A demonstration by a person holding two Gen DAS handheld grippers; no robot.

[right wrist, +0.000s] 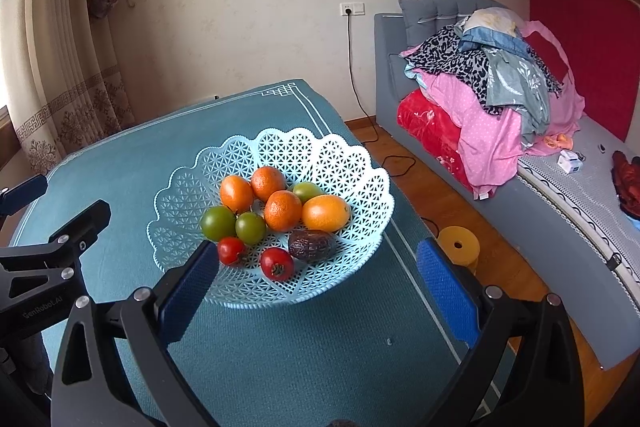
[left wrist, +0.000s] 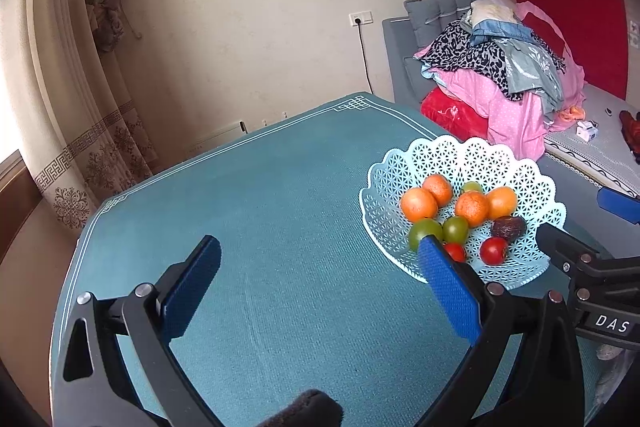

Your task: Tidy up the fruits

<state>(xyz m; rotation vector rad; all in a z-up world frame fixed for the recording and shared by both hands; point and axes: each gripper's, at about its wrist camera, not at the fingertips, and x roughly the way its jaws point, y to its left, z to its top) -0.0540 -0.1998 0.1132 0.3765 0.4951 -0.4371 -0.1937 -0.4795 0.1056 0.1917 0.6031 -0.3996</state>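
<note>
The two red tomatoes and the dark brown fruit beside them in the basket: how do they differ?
The red tomatoes are bright, glossy and round; the dark brown fruit is dull, wrinkled and oval. Each tomato looks smaller than the brown fruit. The tomatoes sit nearest the right gripper; the brown fruit lies just behind them, toward the basket's right side. All rest loose in the pale blue lattice basket, ungripped.

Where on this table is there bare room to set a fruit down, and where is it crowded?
The teal tablecloth lies bare from the lattice basket's left rim to the curtain-side edge, and in front of the basket toward the camera. Inside the basket it is crowded: oranges, green fruits, red tomatoes and a dark fruit cluster together.
</note>
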